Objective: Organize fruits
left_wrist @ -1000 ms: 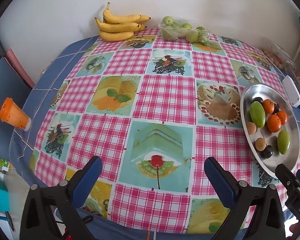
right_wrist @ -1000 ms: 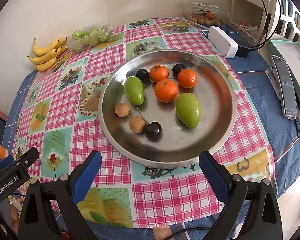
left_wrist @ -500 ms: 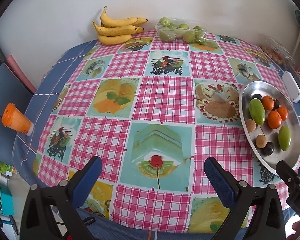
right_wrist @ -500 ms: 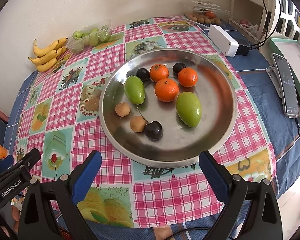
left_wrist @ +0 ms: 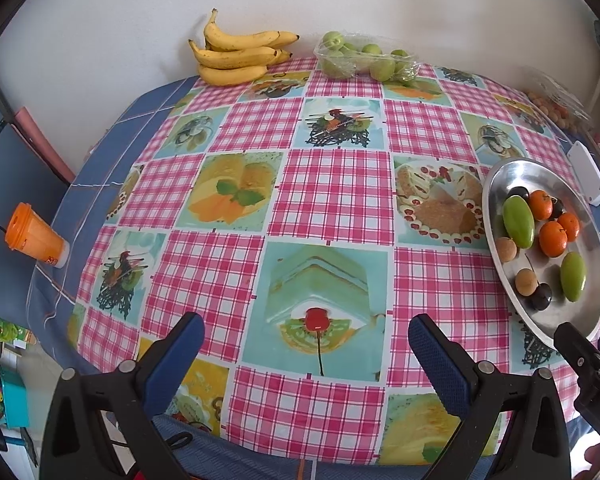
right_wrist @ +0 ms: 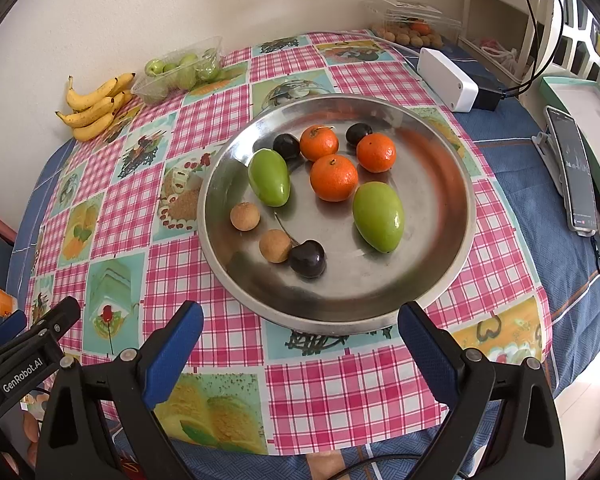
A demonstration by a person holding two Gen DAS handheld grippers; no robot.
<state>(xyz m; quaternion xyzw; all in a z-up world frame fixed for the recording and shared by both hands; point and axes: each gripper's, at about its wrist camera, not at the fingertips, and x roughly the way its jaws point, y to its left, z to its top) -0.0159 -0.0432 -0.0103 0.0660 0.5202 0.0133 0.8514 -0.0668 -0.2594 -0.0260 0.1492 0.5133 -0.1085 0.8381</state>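
A round, shiny metal plate sits on the checked tablecloth, just ahead of the right gripper. In it lie two smooth green mangoes. The left mango and the right mango both slant, with their thin ends toward the near right. Three bumpy tangerines, two rough brown longans and dark glossy cherries lie around them. The left gripper hangs over bare cloth. Both grippers have their blue fingers spread wide, holding nothing.
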